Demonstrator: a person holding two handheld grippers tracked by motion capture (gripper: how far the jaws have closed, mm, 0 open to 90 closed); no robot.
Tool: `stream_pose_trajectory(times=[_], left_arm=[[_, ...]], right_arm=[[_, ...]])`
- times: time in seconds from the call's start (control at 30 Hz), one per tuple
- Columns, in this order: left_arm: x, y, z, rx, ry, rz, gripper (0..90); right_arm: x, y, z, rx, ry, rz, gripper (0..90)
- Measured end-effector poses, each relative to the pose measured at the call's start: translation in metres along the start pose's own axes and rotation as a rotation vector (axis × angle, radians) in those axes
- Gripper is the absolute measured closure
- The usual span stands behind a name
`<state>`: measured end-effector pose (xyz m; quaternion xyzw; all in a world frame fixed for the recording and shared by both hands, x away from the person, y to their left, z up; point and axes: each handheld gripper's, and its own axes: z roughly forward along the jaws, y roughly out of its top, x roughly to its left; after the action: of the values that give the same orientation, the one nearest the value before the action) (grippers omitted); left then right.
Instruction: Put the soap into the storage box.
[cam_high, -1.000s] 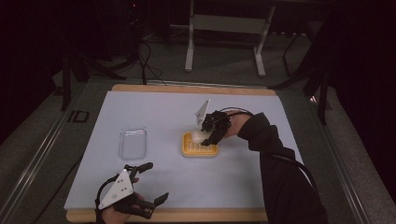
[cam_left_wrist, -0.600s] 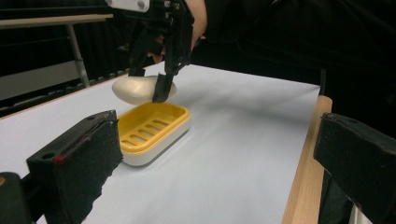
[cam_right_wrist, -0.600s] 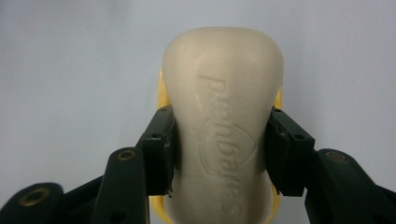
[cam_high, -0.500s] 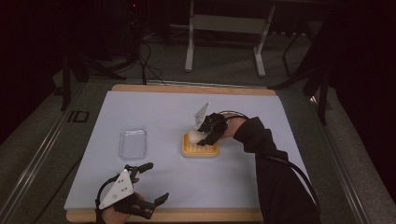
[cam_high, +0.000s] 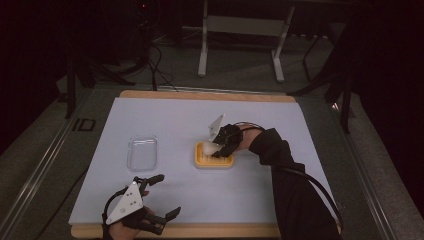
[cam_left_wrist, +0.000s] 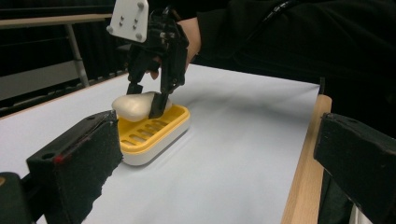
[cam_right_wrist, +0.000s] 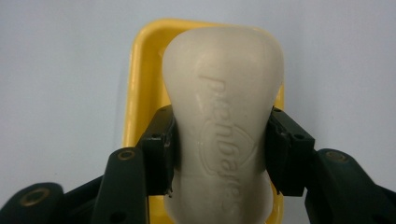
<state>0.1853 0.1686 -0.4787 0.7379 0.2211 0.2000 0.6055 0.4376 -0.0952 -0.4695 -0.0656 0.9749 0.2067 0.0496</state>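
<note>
Both jaws of my right claw (cam_right_wrist: 219, 154) pinch the soap (cam_right_wrist: 223, 116) at its narrow waist, tilted over the yellow dish (cam_right_wrist: 135, 93) beneath, so it cannot slip.

Soap (cam_high: 207, 148) over soap dish (cam_high: 214, 161); clear lid (cam_high: 142, 152) left of dish

From above the near edge we look forward and down over the whole table (cam_high: 165, 120), from low at its near left corner we look across at the yellow soap dish (cam_left_wrist: 156, 133), and pressed close we stare straight down on that same dish.
</note>
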Motion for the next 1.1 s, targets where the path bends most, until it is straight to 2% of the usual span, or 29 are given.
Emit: stream_pose_trajectory(times=[0.13,0.27,0.47,0.73,0.9,1.1], left_arm=[[0.000,0.000,0.000,0.003,-0.001,0.000,1.1],[0.000,0.000,0.001,0.006,-0.001,0.000,1.1],[0.000,-0.001,0.001,0.007,-0.001,-0.001,1.1],[0.000,-0.001,0.001,0.009,-0.004,0.000,1.1],[0.000,-0.001,0.002,0.012,-0.004,0.001,1.1],[0.000,-0.001,0.002,0.013,-0.005,0.002,1.1]], right_arm=[[-0.001,-0.003,0.005,0.013,0.018,0.015,49.8],[0.000,-0.005,0.012,0.038,0.019,0.014,49.8],[-0.001,-0.006,0.020,0.056,0.025,0.037,49.6],[-0.002,-0.007,0.021,0.044,0.033,0.041,49.6],[-0.001,-0.005,0.024,0.067,0.059,0.053,48.5],[-0.002,-0.003,0.022,0.069,0.057,0.057,47.9]])
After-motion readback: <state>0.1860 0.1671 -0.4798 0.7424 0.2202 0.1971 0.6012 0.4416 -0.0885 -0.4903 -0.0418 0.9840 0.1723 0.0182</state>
